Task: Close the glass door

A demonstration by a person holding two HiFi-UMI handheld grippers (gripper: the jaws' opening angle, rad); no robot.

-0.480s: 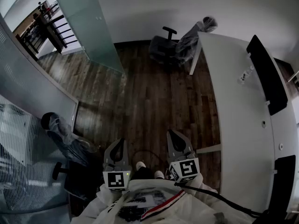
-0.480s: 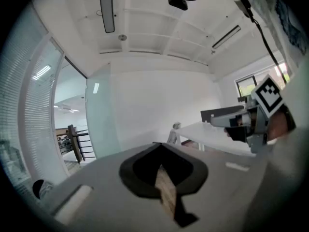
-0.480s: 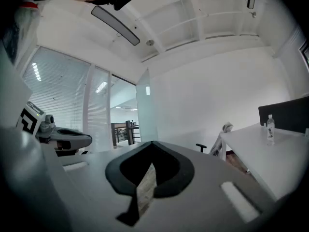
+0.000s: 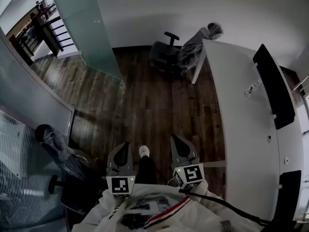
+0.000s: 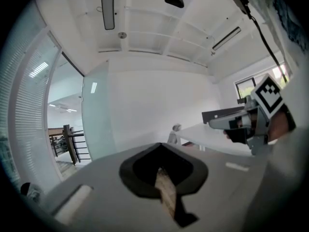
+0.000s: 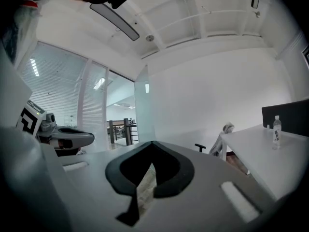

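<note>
Head view: you are holding the left claw [image 4: 123, 147] and right claw [image 4: 176, 140] over the wood floor [image 4: 154, 105], each closed tight and empty; the glass door [image 4: 87, 28] is standing ajar at its far-left corner.

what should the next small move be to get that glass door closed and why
Probably step forward and left across the wood floor toward the glass door. It stands open far ahead, while the left gripper and right gripper are shut, empty and nowhere near it.
</note>
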